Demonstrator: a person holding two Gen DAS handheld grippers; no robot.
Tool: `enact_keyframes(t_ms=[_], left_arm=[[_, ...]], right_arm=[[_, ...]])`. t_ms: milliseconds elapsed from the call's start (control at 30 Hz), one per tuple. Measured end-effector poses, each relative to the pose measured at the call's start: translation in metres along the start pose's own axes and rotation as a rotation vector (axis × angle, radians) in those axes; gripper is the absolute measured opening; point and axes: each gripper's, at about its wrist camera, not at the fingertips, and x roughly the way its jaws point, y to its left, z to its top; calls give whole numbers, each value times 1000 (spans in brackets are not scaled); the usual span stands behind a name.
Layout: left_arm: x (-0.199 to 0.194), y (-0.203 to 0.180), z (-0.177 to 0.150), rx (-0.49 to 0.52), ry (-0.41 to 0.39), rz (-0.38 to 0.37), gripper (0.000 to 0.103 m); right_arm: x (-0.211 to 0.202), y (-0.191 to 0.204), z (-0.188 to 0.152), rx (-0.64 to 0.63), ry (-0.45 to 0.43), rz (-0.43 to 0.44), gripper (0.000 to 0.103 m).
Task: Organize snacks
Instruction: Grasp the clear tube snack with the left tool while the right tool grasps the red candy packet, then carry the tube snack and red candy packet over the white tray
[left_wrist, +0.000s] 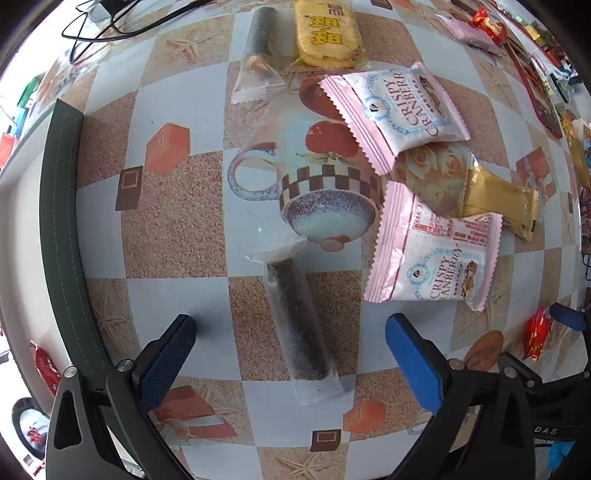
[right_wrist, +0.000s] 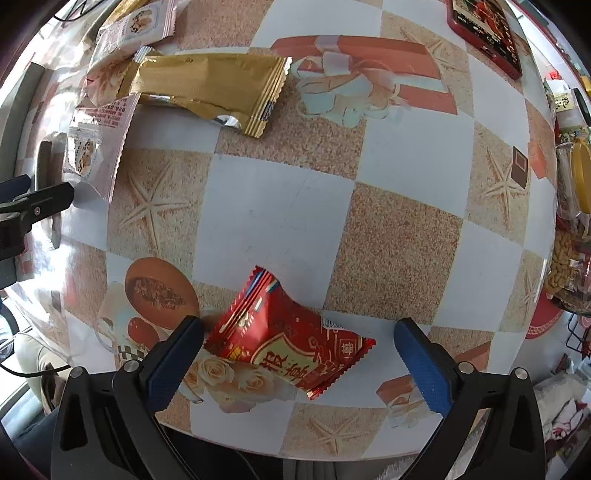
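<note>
noting both tools wide apart and empty: my left gripper (left_wrist: 291, 354) straddles the dark seaweed roll (left_wrist: 301, 328), long axis running near-to-far, while my right gripper (right_wrist: 299, 354) brackets the red packet (right_wrist: 291, 341), lying crosswise.

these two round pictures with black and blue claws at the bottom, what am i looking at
Each picture comes from a fisheye camera on a hand-held two-finger gripper, looking along its fingers at a checked tablecloth. The left gripper is open around a dark seaweed roll in a clear wrapper; two pink cranberry crisp packets and a gold foil packet lie beyond. The right gripper is open around a red foil snack packet. Nothing is held.
</note>
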Motion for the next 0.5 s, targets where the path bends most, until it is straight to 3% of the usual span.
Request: enact_keyframes(t_ms=[100, 167, 200, 300, 333, 367, 500], left_arm=[[-13, -3, -2, 36, -9, 1, 87], [-19, -6, -3, 53, -22, -1, 72], [-21, -7, -2, 58, -27, -2, 67], [-30, -5, -2, 62, -39, -7, 35], [-32, -3, -2, 63, -39, -16, 23], [-32, 0, -2, 57, -31, -38, 21], [-36, 12, -6, 45, -38, -57, 20]], right_arm=[[-8, 7, -3, 6, -22, 11, 84], [-13, 9, -3, 8, -29, 13, 67], [-14, 10, -3, 8, -28, 14, 66], [-18, 11, -4, 13, -37, 10, 58], [-20, 10, -5, 20, -43, 12, 46], [-22, 8, -8, 31, -48, 20, 33], [-33, -3, -9, 120, -71, 110, 32]])
